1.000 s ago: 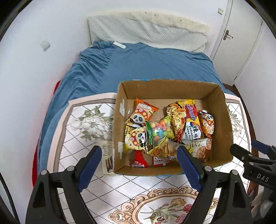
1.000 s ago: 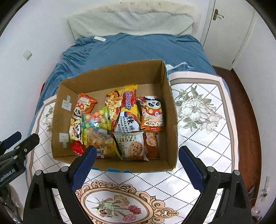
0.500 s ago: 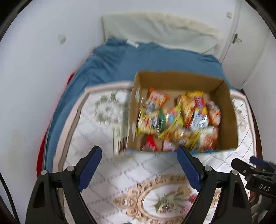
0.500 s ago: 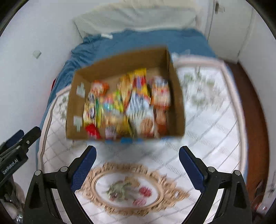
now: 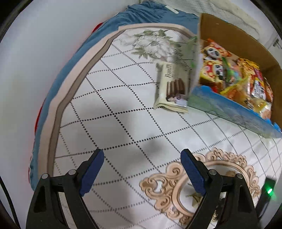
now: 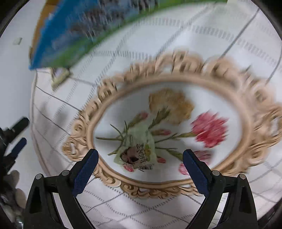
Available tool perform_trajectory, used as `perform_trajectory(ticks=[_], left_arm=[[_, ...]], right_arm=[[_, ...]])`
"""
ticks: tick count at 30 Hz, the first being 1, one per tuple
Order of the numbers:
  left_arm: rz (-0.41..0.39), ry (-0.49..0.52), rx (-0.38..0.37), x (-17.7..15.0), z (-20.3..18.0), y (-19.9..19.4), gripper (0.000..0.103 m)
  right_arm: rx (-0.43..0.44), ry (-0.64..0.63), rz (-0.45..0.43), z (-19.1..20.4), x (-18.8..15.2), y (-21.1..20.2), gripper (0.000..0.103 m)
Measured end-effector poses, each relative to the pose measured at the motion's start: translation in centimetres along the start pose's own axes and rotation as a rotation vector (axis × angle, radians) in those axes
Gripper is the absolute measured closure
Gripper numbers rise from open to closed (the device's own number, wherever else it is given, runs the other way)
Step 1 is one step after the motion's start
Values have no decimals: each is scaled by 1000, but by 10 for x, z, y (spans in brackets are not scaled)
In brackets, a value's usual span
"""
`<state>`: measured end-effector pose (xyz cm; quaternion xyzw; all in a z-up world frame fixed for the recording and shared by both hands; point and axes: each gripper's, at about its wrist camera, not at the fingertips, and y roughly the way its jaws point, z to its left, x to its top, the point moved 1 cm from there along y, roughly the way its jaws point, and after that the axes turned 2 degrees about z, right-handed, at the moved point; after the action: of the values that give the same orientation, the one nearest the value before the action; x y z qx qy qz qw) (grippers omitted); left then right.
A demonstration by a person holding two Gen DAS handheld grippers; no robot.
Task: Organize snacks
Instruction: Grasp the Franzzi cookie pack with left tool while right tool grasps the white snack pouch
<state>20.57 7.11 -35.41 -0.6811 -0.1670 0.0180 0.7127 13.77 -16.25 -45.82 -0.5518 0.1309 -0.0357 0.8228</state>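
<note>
**Still loose: two snacks lie outside a full box**

Centre stage, a small pale-green snack packet lies flat on the flowered mat, inside the oval gold scroll frame printed at its middle. It looks light, soft and crinkly, probably slick film; a pinch across its narrow width, or on a sealed end, seems the safest hold, since a hard squeeze could crush whatever is inside. The right gripper hovers above it, jaws wide apart with the packet lying between the blue pads and neither pad touching it.

Further out, a cream wafer pack rests against the left wall of the cardboard box, which sits toward the mat's far right and is already crowded with bright packets. The pack appears stiffer and boxier, best taken across its short sides.

The left gripper points down at bare mat near the left edge, well short of the wafer pack, jaws spread wide and holding nothing. Beyond the mat's far edge, a blue bedspread shows.
</note>
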Motion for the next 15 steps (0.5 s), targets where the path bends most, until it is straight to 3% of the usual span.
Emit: perform_trajectory(ticks=[5, 9, 15], left_arm=[[-17, 3, -63, 26, -4, 19, 14], [-21, 57, -69, 53, -22, 42, 14], [7, 167, -19, 81, -55, 78, 14]], right_arm=[[-68, -27, -63, 8, -16, 27, 6], [-119, -73, -146, 15, -25, 23, 37], [-113, -70, -165, 19, -27, 23, 40]])
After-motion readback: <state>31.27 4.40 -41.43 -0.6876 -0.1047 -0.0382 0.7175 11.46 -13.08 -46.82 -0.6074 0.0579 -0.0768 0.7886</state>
